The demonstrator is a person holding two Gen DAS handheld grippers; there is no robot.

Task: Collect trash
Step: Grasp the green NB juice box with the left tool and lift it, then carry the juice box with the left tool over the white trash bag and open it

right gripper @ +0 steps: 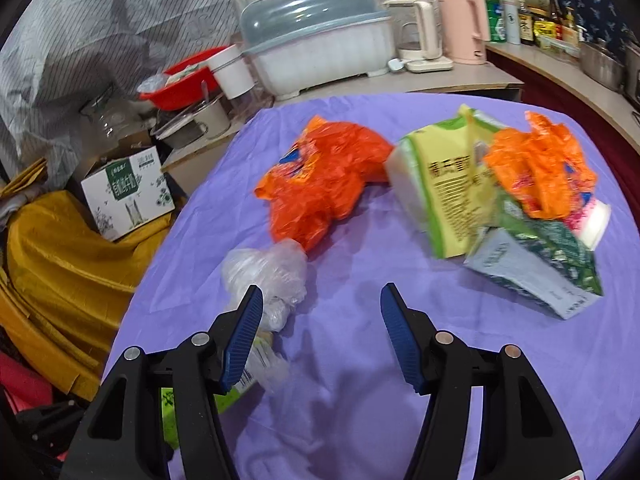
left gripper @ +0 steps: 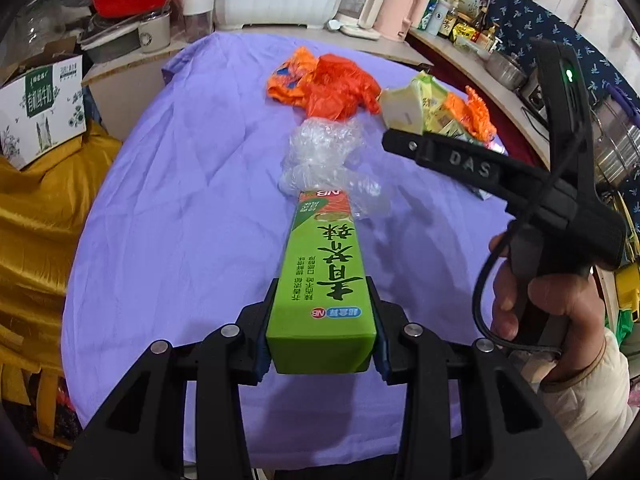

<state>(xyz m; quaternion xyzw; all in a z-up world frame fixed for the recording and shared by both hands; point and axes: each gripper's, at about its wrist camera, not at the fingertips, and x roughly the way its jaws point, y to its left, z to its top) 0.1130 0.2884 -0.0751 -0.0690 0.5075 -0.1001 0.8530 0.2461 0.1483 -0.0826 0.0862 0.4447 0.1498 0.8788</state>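
My left gripper (left gripper: 322, 330) is shut on a long green carton (left gripper: 326, 280) that points away over the purple cloth (left gripper: 180, 200). Beyond its far end lies a clear plastic bag (left gripper: 320, 156), then an orange plastic bag (left gripper: 332, 84). A hand holds my right gripper (left gripper: 394, 142) at the right of the left wrist view. In the right wrist view my right gripper (right gripper: 320, 320) stands open above the cloth (right gripper: 400, 380), nothing between its fingers. The clear bag (right gripper: 268, 272) lies by its left finger, the orange bag (right gripper: 320, 184) farther off. At the right are a yellow-green carton (right gripper: 444, 184), orange wrappers (right gripper: 536, 168) and a torn green-white packet (right gripper: 536, 276).
A counter behind the table holds a white dish box with a grey lid (right gripper: 316, 40), a kettle (right gripper: 420, 36), a pink jug (right gripper: 464, 28) and a red basin (right gripper: 180, 80). A cardboard box (right gripper: 128, 196) rests on yellow cloth (right gripper: 60, 248) at the left. Bottles and pots line the right shelf (left gripper: 472, 28).
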